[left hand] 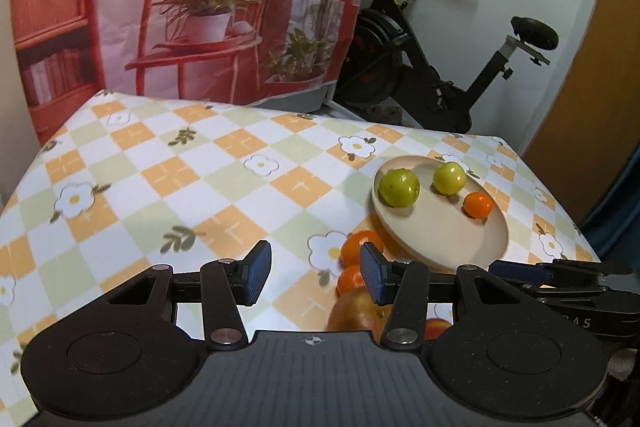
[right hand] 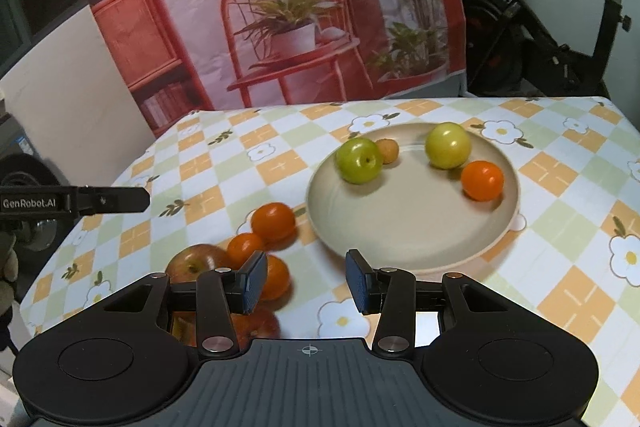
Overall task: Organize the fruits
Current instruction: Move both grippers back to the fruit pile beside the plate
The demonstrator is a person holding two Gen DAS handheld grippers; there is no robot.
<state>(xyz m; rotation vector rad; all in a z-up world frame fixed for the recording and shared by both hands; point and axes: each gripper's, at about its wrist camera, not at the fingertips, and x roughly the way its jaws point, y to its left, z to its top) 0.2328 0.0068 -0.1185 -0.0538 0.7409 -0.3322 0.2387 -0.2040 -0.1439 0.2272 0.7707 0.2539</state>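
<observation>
Left side of the checked floral tablecloth (right hand: 224, 163) carries no fruit. The left gripper (left hand: 316, 273) hangs above the cloth with its blue pads apart and nothing between them; the loose fruit sits just beyond and under its right finger. The loose group lies on the cloth left of the plate: a red apple (right hand: 194, 263) nearest the camera, three small oranges clustered beside it, the farthest orange (right hand: 273, 221) just short of the plate rim, and a second reddish apple (right hand: 256, 325) partly hidden under the right gripper's left finger. The right gripper (right hand: 306, 281) is likewise parted and holds nothing, poised over bare cloth between the loose fruit and the plate. The beige round plate (right hand: 400, 227) holds two green plums, left (right hand: 359, 161) and right (right hand: 447, 145), well apart; a small yellowish fruit (right hand: 387, 151) touching the left plum; and one orange (right hand: 482, 181) just beside the right plum.
</observation>
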